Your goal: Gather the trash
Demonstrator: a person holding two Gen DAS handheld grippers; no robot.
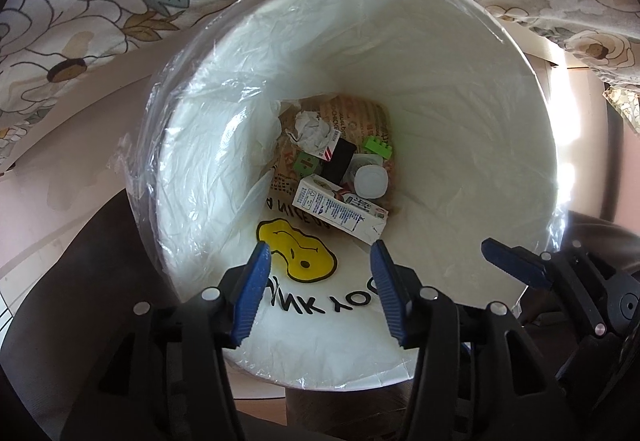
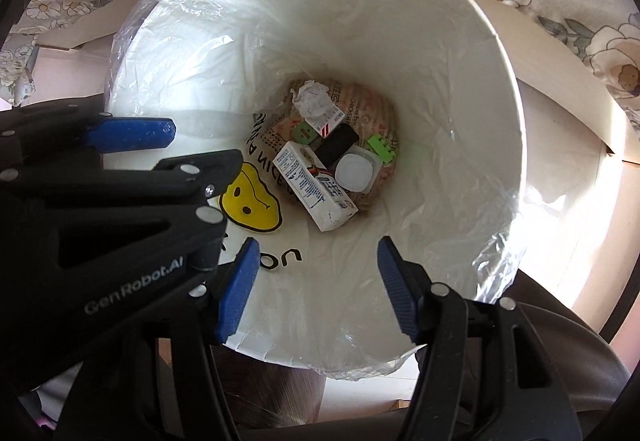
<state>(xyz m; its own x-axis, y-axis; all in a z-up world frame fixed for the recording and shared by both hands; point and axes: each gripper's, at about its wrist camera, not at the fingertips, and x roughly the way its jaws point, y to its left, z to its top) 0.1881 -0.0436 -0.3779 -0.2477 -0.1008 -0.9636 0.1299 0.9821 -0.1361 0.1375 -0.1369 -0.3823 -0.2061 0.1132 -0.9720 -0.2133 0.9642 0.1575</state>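
Observation:
Both grippers hang over the mouth of a white trash bin lined with a clear plastic bag. My left gripper is open and empty. My right gripper is open and empty; it also shows at the right of the left wrist view. The left gripper shows at the left of the right wrist view. At the bin's bottom lie a white carton, crumpled paper, a green brick, a white lid and a black object.
A floral tablecloth hangs over a table edge beyond the bin. A yellow smiley print with black lettering marks the bin's near inner wall. A dark rounded seat lies beside the bin.

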